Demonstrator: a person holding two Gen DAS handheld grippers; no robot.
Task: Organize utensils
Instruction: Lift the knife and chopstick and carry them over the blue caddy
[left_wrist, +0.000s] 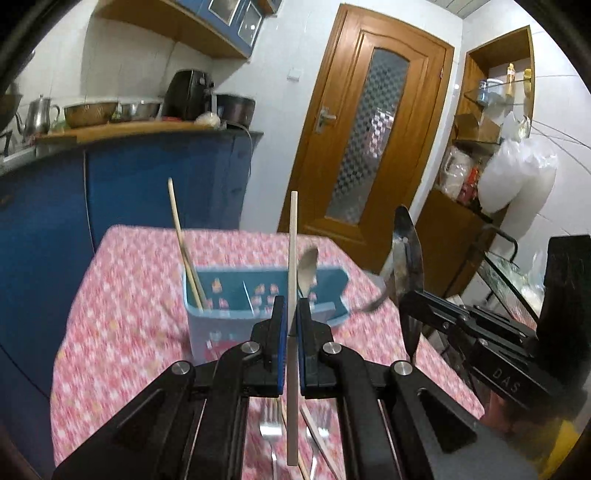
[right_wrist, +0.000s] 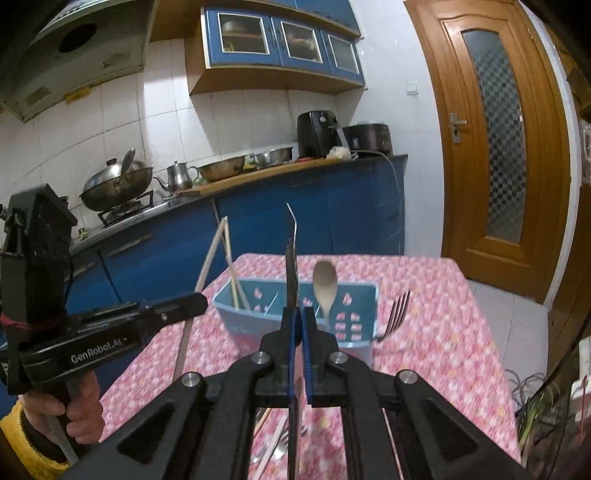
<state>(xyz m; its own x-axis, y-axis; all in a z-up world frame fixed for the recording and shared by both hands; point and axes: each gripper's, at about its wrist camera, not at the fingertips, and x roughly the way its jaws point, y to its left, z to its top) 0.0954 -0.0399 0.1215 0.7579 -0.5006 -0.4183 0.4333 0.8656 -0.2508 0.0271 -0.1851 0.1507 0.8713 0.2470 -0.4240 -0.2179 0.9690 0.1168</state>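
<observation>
A pale chopstick (left_wrist: 293, 236) stands nearly upright, clamped between the blue pads of the left gripper (left_wrist: 291, 317), its lower end hanging past the fingers over the table. Beside it the right gripper (right_wrist: 298, 325) is pinched tight on a metal spoon (right_wrist: 291, 266), seen edge-on from its own camera; from the left camera the same spoon's bowl (left_wrist: 406, 254) rises above the black fingers.

Both tools are held up over a light blue utensil holder (left_wrist: 229, 321) that sits on the pink patterned tablecloth (left_wrist: 122, 295). Its left compartment holds a pair of chopsticks (right_wrist: 232, 280) leaning toward the left; a wooden spoon (right_wrist: 325, 284) stands bowl-up in a compartment further right. A fork (right_wrist: 397, 314) lies on the cloth just right of the holder, tines pointing away.

Under the grippers more forks (left_wrist: 271, 430) and chopsticks lie loose on the cloth, partly hidden by the black linkages.

A hand (right_wrist: 74, 406) with a yellow cuff grips the left tool's handle. Behind stand blue cabinets (right_wrist: 295, 206) and a wooden door (right_wrist: 491, 147).
</observation>
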